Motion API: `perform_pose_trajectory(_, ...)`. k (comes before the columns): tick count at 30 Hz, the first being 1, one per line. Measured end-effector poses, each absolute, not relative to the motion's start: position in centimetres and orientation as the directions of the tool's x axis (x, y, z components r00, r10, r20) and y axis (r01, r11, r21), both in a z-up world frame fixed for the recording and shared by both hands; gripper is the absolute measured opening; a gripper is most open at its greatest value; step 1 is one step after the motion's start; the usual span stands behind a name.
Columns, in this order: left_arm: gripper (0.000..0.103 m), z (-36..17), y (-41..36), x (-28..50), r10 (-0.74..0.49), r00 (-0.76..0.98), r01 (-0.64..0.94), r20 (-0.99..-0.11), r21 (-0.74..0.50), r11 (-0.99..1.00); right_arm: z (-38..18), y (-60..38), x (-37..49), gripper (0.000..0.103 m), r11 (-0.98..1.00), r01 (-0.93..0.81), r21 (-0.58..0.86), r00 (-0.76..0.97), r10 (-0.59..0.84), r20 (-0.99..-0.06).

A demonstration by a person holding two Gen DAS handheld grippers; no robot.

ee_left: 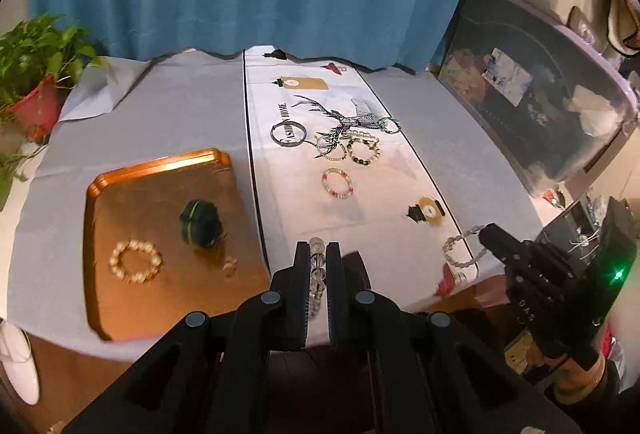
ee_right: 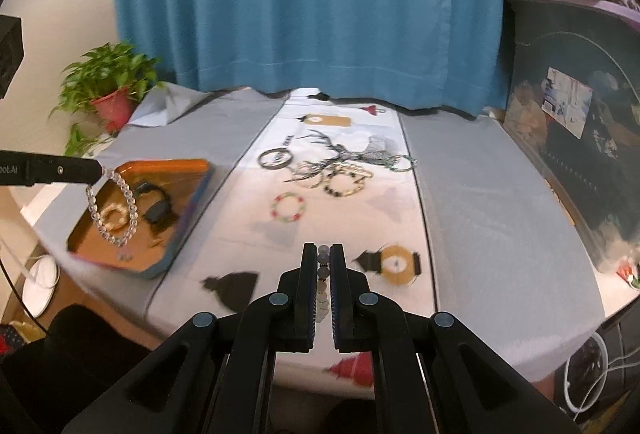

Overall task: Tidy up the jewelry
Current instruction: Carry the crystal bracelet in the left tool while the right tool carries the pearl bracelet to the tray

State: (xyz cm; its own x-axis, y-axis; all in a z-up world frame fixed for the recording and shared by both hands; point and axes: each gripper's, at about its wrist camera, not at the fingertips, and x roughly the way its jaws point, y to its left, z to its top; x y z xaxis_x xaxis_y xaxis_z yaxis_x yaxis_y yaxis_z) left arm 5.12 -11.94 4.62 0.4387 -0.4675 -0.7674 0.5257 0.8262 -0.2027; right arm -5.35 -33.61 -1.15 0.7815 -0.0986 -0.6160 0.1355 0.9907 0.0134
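**Two bracelets in the air, tray next**

You are mid-carry on both sides. Your left tool [ee_left: 318,254] is closed down on a clear-bead bracelet [ee_right: 110,210]; in the right wrist view the loop hangs free below its tip, in front of the orange tray [ee_left: 160,162] near the bench's left edge. Your right tool [ee_right: 324,254] is likewise nearly shut, with a pale-bead bracelet [ee_left: 460,246] pinched between its fingers; from the left wrist view that loop dangles at the tool's tip near the bench's front right corner.

The tray already carries a cream bead bracelet [ee_left: 136,261] and a dark watch-like piece [ee_left: 200,224], apart from each other. I judge the step in hand to be delivery: bring each held bracelet over a bare part of the tray, lower until the beads rest, then part the fingers. The left one looks closer to that; aim it away from the two pieces already there so the loops do not tangle.

More waits on the printed runner [ee_left: 280,194] along the bench's middle: a dark ring [ee_left: 289,134], a red-and-green bead bracelet [ee_left: 338,184], and a cluster of overlapping bead bracelets [ee_left: 356,146] toward the far end. That cluster will likely need careful single picks.
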Motion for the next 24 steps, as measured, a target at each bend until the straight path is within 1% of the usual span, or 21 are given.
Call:
perform_pose_trajectory(4, 0.005, 5.5, -9.5, 3.1, -0.478, 0.459, 0.513, -0.749, -0.216, 0.831, -0.5, -31.5, -7.3, 0.006, 0.994, 0.102, 0.031, 0.785, -0.062, -0.616)
perform_pose_trajectory(13, 0.005, 5.8, -5.0, 1.2, -0.477, 0.491, 0.469, -0.729, -0.24, 0.85, 0.9, -26.8, -9.4, 0.006, 1.0, 0.027, -0.002, 0.796, -0.022, -0.605)
perform_pose_trajectory(24, 0.005, 5.7, -1.2, 2.3, -0.471, 0.518, 0.415, -0.714, -0.271, 0.868, 1.3, -22.9, -7.7, 0.006, 0.997, -0.068, -0.026, 0.792, 0.038, -0.609)
